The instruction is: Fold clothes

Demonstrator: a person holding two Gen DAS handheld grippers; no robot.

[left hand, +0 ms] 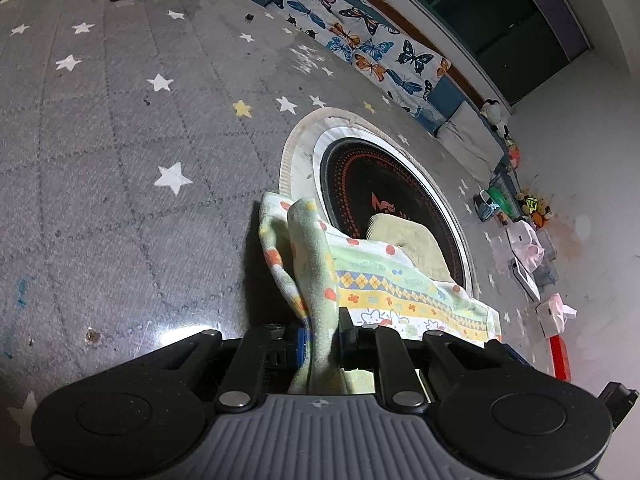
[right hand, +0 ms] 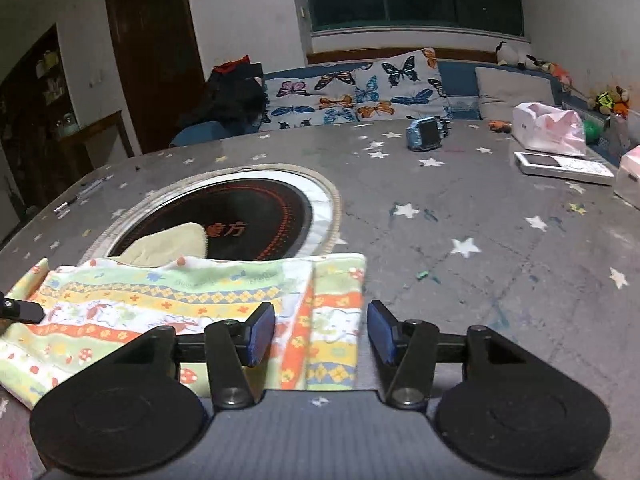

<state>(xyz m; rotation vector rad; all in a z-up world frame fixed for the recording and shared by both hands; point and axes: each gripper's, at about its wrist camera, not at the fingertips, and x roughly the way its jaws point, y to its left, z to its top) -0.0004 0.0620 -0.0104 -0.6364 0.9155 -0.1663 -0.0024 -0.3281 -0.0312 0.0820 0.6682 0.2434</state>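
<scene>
Folding stood roughly at its midpoint, to judge by how the small cotton garment printed with green, yellow and orange bands [right hand: 192, 300] lay at the near edge of the grey star-patterned tabletop [right hand: 480, 220]: its main panel was spread flat, with one strip along its right side already turned over. The left gripper [left hand: 320, 340] was clamped narrowly on a bunched corner of that garment, lifted clear of the tabletop. The right gripper [right hand: 322, 330] stood wide, its blue pads either side of the turned strip, gripping nothing. A pale yellow knitted piece [right hand: 172, 242] lay partly beneath the garment's far edge, on the round black inset cooktop [right hand: 260, 216]. Carrying the raised corner across and flattening the result remained.
</scene>
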